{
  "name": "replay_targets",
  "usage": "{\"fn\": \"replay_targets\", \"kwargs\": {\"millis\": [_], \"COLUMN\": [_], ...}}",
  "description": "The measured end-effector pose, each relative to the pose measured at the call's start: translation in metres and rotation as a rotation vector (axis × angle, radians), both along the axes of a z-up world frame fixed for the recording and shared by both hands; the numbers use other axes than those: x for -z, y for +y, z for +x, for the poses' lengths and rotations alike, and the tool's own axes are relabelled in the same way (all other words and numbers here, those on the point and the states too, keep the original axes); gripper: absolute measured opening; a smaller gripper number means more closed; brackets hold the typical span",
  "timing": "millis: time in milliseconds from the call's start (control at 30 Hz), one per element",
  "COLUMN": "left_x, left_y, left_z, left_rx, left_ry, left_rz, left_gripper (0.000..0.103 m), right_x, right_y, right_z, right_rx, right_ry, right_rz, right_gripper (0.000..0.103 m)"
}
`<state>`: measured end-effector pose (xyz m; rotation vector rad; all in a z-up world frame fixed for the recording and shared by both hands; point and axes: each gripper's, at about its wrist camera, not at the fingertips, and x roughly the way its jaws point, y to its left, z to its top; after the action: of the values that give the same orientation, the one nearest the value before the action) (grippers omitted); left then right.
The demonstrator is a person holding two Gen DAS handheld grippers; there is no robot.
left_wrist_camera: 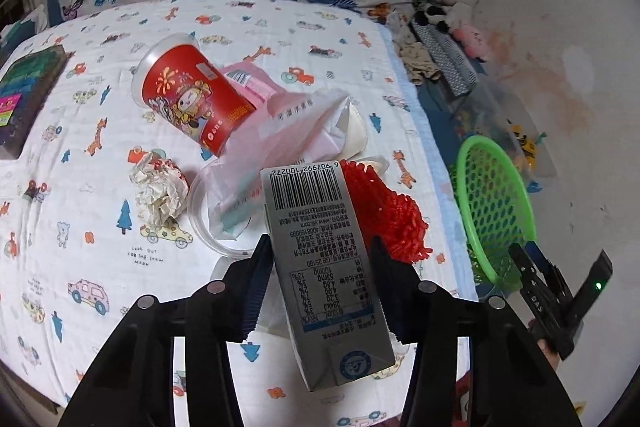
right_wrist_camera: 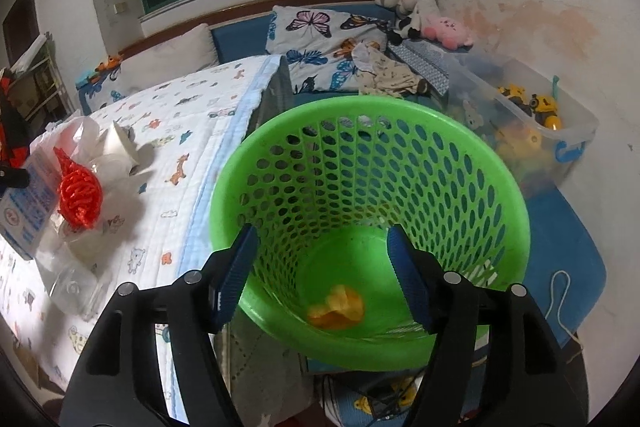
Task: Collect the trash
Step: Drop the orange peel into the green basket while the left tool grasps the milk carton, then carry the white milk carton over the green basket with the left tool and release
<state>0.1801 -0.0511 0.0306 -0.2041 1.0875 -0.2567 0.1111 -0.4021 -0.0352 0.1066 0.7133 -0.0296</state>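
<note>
The left gripper (left_wrist_camera: 320, 279) has its jaws clenched on a grey milk carton (left_wrist_camera: 324, 267), held above the bed (left_wrist_camera: 100, 219). Beyond the carton lie a red paper cup (left_wrist_camera: 192, 99), a crumpled paper ball (left_wrist_camera: 158, 191), a pink plastic bag (left_wrist_camera: 280, 139) and red netting (left_wrist_camera: 388, 211). The right gripper (right_wrist_camera: 320, 275), jaws released, hangs over the green mesh basket (right_wrist_camera: 500, 195) beside the bed; an orange scrap (right_wrist_camera: 338, 307) lies inside it.

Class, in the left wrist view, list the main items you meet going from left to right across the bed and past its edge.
Dark box → crumpled paper ball → milk carton held in the left tool → red mesh net → green basket → right tool.
</note>
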Motion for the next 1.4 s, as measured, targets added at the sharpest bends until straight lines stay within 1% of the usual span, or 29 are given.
{"fn": "replay_targets", "kwargs": {"millis": [100,267,367,467,500,567,700,800,900,967,1100,1167,1300,1333,1367,1400], "left_x": [-0.007,-0.025,-0.037,-0.043,-0.044,-0.045,-0.041,-0.035,-0.026,-0.02,-0.012,-0.01,0.002,0.004,0.006,0.007], "left_y": [0.005,0.003,-0.01,-0.032,-0.044,-0.062,-0.115,-0.155,-0.188,-0.213,-0.25,-0.262,-0.283,-0.284,-0.285,-0.284], "left_z": [-0.006,-0.013,-0.012,-0.008,-0.005,-0.002,0.01,0.018,0.025,0.03,0.034,0.031,0.031,0.031,0.03,0.029], "left_rx": [0.017,0.062,0.109,0.162,0.192,0.235,0.341,0.411,0.461,0.49,0.542,0.555,0.577,0.583,0.587,0.589], "left_ry": [-0.022,-0.062,-0.088,-0.103,-0.102,-0.108,-0.095,-0.105,-0.085,-0.081,-0.087,-0.098,-0.089,-0.084,-0.082,-0.087], "left_rz": [-0.017,-0.053,-0.083,-0.102,-0.117,-0.122,-0.152,-0.143,-0.145,-0.13,-0.121,-0.107,-0.09,-0.091,-0.095,-0.095], "left_gripper": [0.048,0.048,0.048,0.048,0.048,0.048,0.048,0.048,0.048,0.048,0.048,0.048,0.048,0.049,0.054,0.062], "right_x": [0.0,-0.001,-0.004,-0.007,-0.007,-0.008,-0.007,-0.006,-0.005,-0.004,0.0,0.001,0.004,0.004,0.004,0.004], "right_y": [-0.002,-0.002,-0.004,-0.007,-0.008,-0.011,-0.019,-0.024,-0.028,-0.032,-0.04,-0.042,-0.045,-0.044,-0.044,-0.044], "right_z": [0.0,-0.002,-0.005,-0.009,-0.011,-0.015,-0.023,-0.031,-0.038,-0.043,-0.051,-0.054,-0.059,-0.06,-0.061,-0.061], "right_rx": [0.002,0.011,0.022,0.033,0.039,0.048,0.072,0.087,0.104,0.113,0.132,0.137,0.147,0.148,0.148,0.147], "right_ry": [0.001,-0.007,-0.015,-0.02,-0.021,-0.023,-0.02,-0.018,-0.021,-0.022,-0.014,-0.011,-0.007,-0.006,-0.007,-0.007], "right_rz": [0.005,0.0,0.0,-0.001,-0.002,-0.005,-0.001,0.002,-0.002,-0.001,0.011,0.013,0.017,0.021,0.025,0.026], "right_gripper": [0.071,0.073,0.074,0.074,0.074,0.074,0.074,0.074,0.075,0.075,0.076,0.076,0.076,0.076,0.076,0.076]}}
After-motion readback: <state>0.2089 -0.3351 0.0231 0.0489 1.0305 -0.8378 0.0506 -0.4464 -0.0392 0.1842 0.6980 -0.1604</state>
